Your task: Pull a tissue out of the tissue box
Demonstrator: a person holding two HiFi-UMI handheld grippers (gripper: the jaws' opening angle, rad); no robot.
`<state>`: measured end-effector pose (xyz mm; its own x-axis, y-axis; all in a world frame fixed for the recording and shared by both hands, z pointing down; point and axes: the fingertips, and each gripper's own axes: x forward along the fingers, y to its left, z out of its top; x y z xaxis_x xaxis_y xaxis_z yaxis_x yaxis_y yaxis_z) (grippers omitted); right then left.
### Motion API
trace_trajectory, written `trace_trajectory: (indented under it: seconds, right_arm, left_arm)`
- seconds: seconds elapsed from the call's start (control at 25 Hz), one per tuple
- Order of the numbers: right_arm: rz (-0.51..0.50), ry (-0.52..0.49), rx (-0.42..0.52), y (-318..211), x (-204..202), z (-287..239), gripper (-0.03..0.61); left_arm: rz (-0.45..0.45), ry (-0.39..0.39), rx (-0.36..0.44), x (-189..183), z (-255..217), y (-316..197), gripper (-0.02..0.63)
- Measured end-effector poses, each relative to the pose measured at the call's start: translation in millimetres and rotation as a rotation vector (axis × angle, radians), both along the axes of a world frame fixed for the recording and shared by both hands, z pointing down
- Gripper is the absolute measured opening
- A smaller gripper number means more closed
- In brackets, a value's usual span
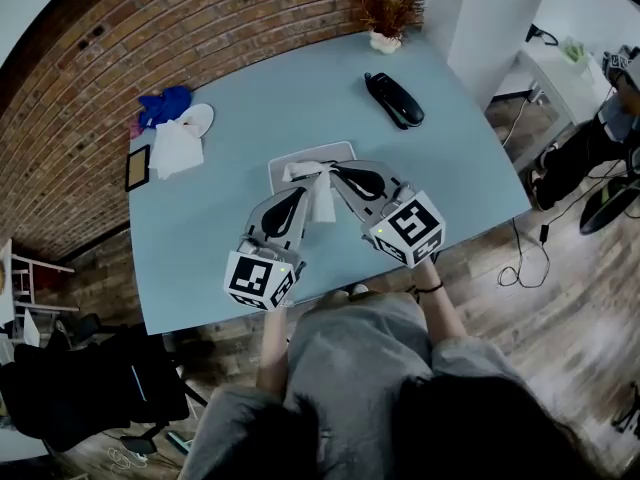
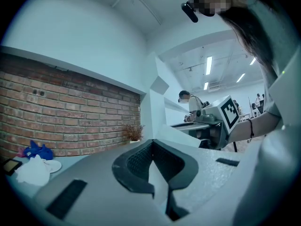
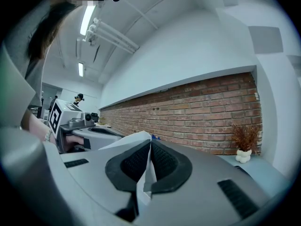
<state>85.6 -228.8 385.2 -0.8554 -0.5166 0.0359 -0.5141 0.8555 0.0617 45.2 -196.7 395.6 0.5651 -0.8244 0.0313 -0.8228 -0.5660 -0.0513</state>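
Note:
A flat grey tissue box (image 1: pixel 342 150) lies near the middle of the pale blue table (image 1: pixel 250 98). A white tissue (image 1: pixel 322 200) stands drawn up out of it, just in front of the box. My left gripper (image 1: pixel 303 194) and my right gripper (image 1: pixel 337 172) meet over the box, both shut on this tissue. In the left gripper view the jaws (image 2: pixel 153 149) pinch a white fold of tissue (image 2: pixel 159 175). In the right gripper view the jaws (image 3: pixel 150 145) clamp a tissue (image 3: pixel 146 171) edge that pokes out above and below them.
A black handset-like object (image 1: pixel 395 100) and a small potted dry plant (image 1: pixel 385 28) sit at the far right of the table. At far left lie crumpled tissues (image 1: pixel 177 148), a white dish (image 1: pixel 198 117), a blue cloth (image 1: pixel 163 105) and a dark tablet (image 1: pixel 137 167). A black chair (image 1: pixel 80 388) stands lower left.

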Motion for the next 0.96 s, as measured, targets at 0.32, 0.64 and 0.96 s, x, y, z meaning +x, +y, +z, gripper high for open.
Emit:
trace_trajectory:
  seconds: [0.32,0.64,0.96]
  right_arm:
    - [-0.008,-0.003,0.01,-0.2,1.1,-1.4,0.0]
    - [-0.016,-0.008,0.014,-0.2,0.1,-1.5,0.0]
    - [0.002,-0.027,0.018,-9.6,8.0,-9.9,0.0]
  left_arm:
    - [-0.002,-0.012,0.003,3.3,-0.3,-0.2,0.003]
    - [-0.002,-0.011,-0.006,0.2,4.1,0.2,0.003]
    - [0.014,-0.024,-0.002,6.3,0.1,-5.8,0.003]
